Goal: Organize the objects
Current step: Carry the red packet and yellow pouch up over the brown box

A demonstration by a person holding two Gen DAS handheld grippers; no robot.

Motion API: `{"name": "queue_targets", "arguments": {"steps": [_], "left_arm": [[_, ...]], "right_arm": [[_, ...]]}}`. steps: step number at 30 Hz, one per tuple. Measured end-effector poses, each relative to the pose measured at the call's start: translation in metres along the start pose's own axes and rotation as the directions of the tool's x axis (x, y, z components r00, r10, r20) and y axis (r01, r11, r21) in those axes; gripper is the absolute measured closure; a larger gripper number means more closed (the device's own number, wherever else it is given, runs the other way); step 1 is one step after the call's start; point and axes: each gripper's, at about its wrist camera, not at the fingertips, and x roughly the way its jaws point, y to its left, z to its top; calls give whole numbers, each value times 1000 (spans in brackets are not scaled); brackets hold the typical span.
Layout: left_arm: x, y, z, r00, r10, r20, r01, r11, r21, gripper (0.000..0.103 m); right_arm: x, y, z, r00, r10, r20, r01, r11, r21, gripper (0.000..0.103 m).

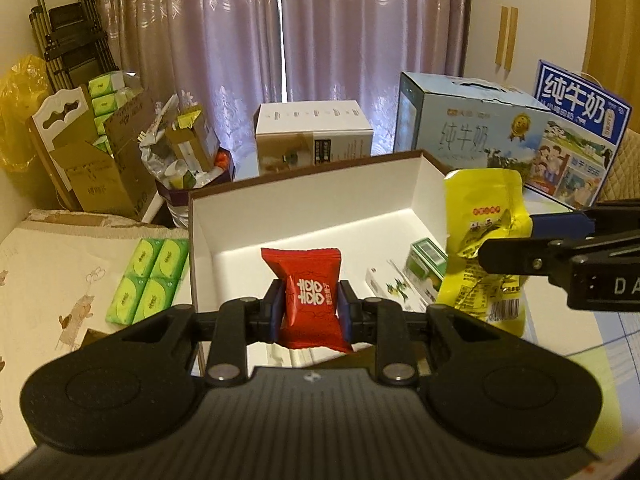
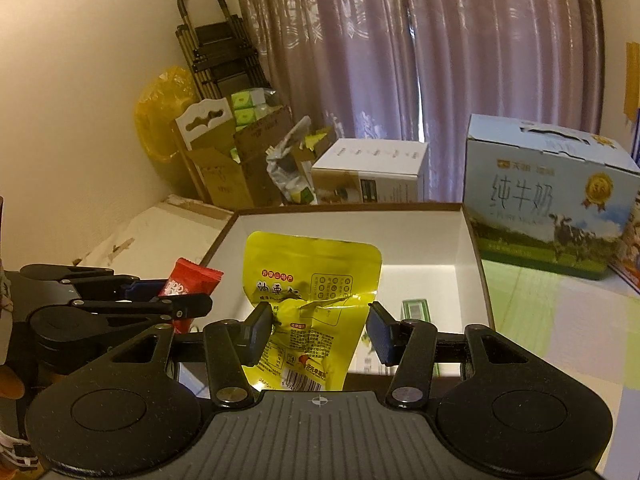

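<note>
Both grippers sit at the bottom centre of their own views, above the near edge of the open white box [image 1: 312, 208]. Largest in the scene, that box fills the middle of each frame, its brown rim facing the curtain [image 1: 280, 32] across the top. Blue milk cartons [image 1: 472, 128] stand upper right, beyond the box.

Next in size, the yellow snack pouch [image 2: 312, 300] hangs at centre in the right wrist view. The right gripper [image 2: 320, 332] has its jaws spread; the left blue pad touches the pouch's crumpled edge, while the right pad [image 2: 380, 332] stands apart from it.

Smaller, the red candy packet [image 1: 312, 300] is pinched upright between the closed pads of the left gripper [image 1: 310, 312], low centre in the left wrist view. A green tissue pack [image 1: 148, 280] lies at left on the table, outside the box. Small green-and-white cartons [image 1: 424, 260] lie inside the box, lower right.
</note>
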Motion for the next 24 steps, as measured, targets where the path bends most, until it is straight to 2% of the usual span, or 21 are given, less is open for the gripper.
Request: {"name": "queue_targets", "arguments": {"steps": [10,24], "left_arm": [[39,9,19,999,6,-34,-6,1000,-12,80],[105,32,33,993,25,-113,-29,999,-27,80]], "right_arm": [[50,-11,23,999,1,-37,-1,1000,9,55],[135,-30,40,989,35,-146,-26,998,64,55]]}}
